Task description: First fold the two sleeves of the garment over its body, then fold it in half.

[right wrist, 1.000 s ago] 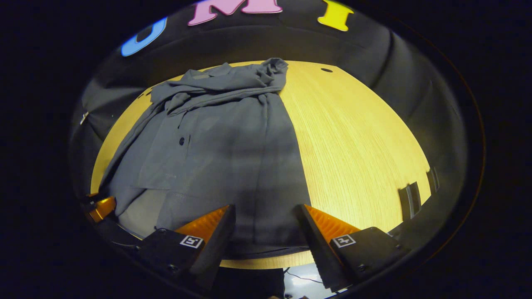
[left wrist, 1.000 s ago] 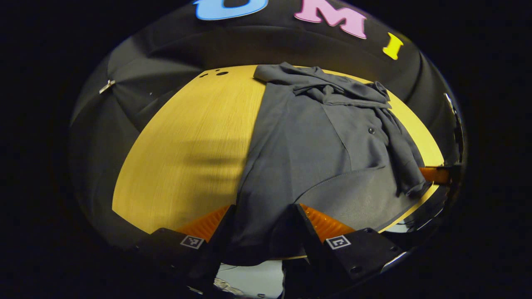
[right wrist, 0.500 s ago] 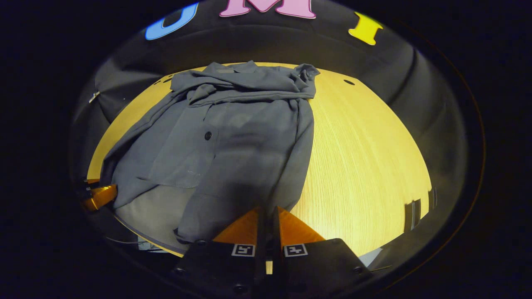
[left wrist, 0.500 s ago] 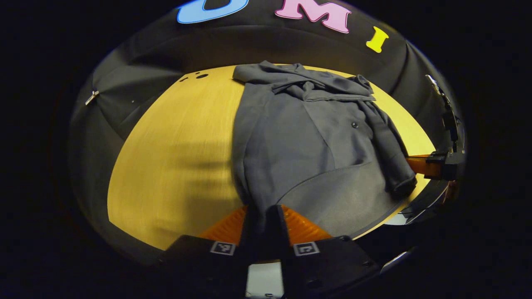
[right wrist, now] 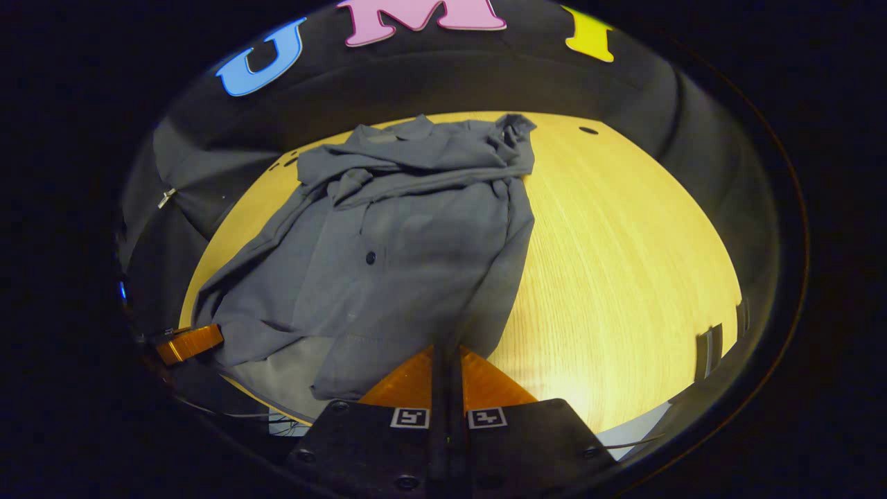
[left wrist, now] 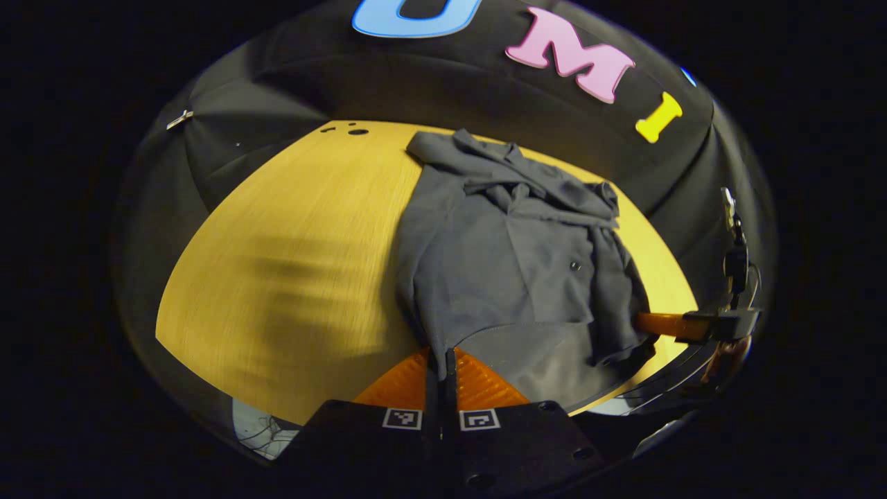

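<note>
A dark grey button-up garment (left wrist: 513,256) lies on the yellow wooden table (left wrist: 298,235), its sleeves bunched across the far collar end. My left gripper (left wrist: 443,355) is shut on the garment's near hem at one corner, lifting the cloth off the table. In the right gripper view the same garment (right wrist: 409,242) spreads over the table (right wrist: 610,263), and my right gripper (right wrist: 447,352) is shut on the other near hem corner. The right gripper's fingers (left wrist: 665,324) appear at the garment's far side in the left gripper view; the left gripper's fingers (right wrist: 190,343) appear at the left edge of the right gripper view.
Small dark holes (left wrist: 357,131) mark the table's far corner. Another hole (right wrist: 588,130) sits near the far edge in the right gripper view. A metal clip (left wrist: 179,119) hangs on the black cloth wall. The near table edge runs just under both grippers.
Both grippers went from open to shut on the garment's near hem. They have since risen, drawing the hem up and gathering the cloth away from the table edge.
</note>
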A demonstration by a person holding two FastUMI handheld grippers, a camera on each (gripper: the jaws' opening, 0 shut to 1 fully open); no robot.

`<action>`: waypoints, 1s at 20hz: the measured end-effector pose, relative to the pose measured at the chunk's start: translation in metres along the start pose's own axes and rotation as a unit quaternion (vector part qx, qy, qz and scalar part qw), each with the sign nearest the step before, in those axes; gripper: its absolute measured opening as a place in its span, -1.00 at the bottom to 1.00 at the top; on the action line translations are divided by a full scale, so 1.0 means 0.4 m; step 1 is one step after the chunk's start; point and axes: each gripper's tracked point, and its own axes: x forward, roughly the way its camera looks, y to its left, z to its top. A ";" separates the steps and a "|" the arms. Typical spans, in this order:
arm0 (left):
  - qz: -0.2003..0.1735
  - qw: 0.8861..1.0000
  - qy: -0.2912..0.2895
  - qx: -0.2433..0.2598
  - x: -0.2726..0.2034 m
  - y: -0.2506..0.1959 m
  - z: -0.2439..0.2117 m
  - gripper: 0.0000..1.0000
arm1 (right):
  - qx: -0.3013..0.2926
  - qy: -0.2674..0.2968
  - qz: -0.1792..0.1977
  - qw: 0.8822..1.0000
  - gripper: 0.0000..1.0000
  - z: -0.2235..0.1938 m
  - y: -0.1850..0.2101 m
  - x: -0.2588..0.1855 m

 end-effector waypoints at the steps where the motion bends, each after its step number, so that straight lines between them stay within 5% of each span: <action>1: -0.006 1.000 -0.012 -0.002 -0.020 -0.009 0.025 -0.89 | -0.004 -0.012 0.003 1.000 -0.89 0.018 0.006 -0.010; 10: -0.035 0.997 -0.064 0.007 -0.037 -0.071 0.195 -0.89 | -0.014 -0.082 0.019 0.996 -0.89 0.218 0.032 -0.015; 15: -0.031 0.998 -0.054 0.017 -0.019 -0.074 0.191 -0.89 | 0.008 -0.023 -0.015 1.000 -0.83 0.122 -0.051 0.000; 16: -0.026 0.998 -0.049 0.021 -0.016 -0.066 0.182 -0.89 | 0.020 -0.003 -0.008 1.000 -0.72 0.084 -0.043 0.000; 20: -0.019 0.999 -0.027 0.015 -0.010 -0.051 0.148 -0.89 | 0.044 -0.003 0.071 0.996 0.90 0.049 0.056 -0.060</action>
